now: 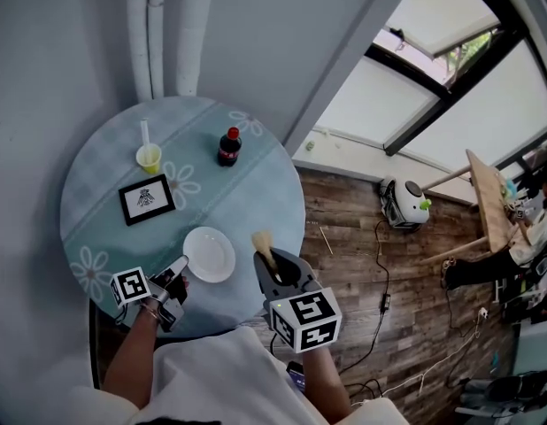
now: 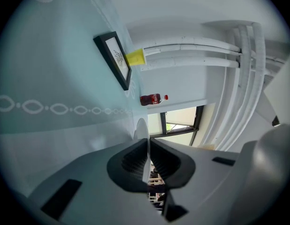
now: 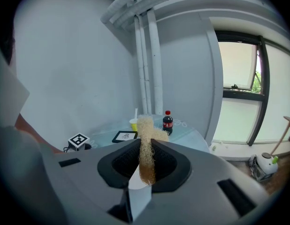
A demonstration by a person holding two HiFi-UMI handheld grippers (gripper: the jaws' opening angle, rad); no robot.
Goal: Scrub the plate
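Observation:
A white plate (image 1: 211, 253) lies near the front of the round table (image 1: 96, 166) with its pale blue flowered cloth. My left gripper (image 1: 178, 271) is shut on the plate's left rim; in the left gripper view the plate (image 2: 141, 128) shows edge-on, pinched between the dark pads (image 2: 131, 161). To the right of the plate, over the table's front edge, my right gripper (image 1: 273, 268) is shut on a tan loofah scrubber (image 1: 263, 246). The scrubber (image 3: 146, 144) sticks up from between the pads, apart from the plate.
Behind the plate stand a black picture frame (image 1: 147, 199), a yellow cup with a straw (image 1: 149, 157) and a cola bottle (image 1: 228, 147). White pipes (image 1: 167, 25) run up the wall. A wooden floor with cables and a white appliance (image 1: 404, 202) lies to the right.

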